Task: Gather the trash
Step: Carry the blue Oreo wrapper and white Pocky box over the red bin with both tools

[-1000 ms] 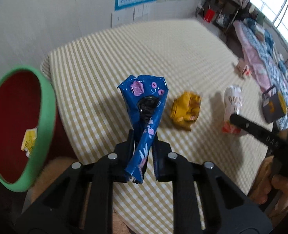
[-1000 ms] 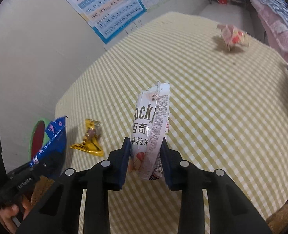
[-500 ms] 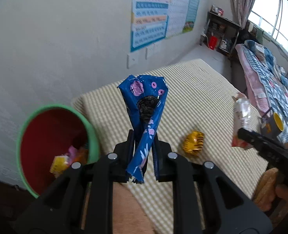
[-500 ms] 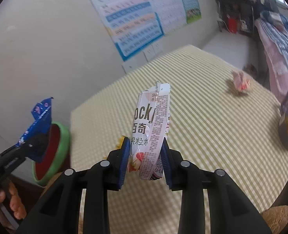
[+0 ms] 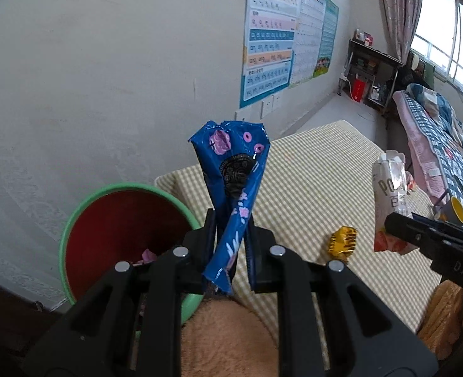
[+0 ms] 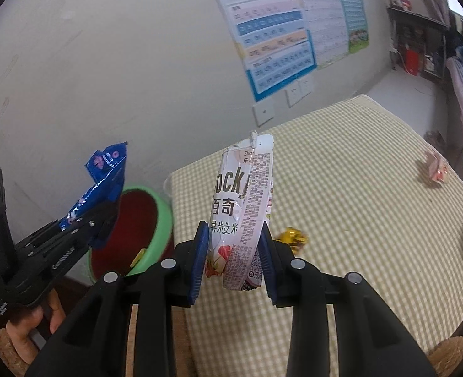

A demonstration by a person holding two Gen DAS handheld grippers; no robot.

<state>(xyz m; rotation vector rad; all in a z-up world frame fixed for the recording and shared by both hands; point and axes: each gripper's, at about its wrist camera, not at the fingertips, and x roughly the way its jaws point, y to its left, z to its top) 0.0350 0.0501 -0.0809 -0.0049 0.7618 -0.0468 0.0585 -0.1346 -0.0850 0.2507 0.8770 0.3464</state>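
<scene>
At the far left a green-rimmed bin (image 5: 74, 229) with a red inside stands against the pale wall, just beside the edge of the checked surface (image 5: 309, 188); a few scraps of wrapper lie at its bottom. Above the bin's near rim, the left gripper (image 5: 231, 238) pinches a blue cookie wrapper (image 5: 234, 169), which stands upright between the pads with its torn top flaring wide and its lower end hanging below them. In the right wrist view the same wrapper tilts over the bin's left side, and a hand (image 6: 33, 323) grips the tool's handle at the lower left. Farther right, a small yellow wrapper (image 5: 344, 240) lies crumpled on the surface, apart from both tools. Next comes the right gripper (image 6: 234, 245), its blue pads pressed on a white snack packet (image 6: 244, 207) that stands upright, printed with dark characters and a pink picture near its foot. Far right on the surface, well apart from the rest, lies a pink-and-white wrapper (image 6: 437, 172)
</scene>
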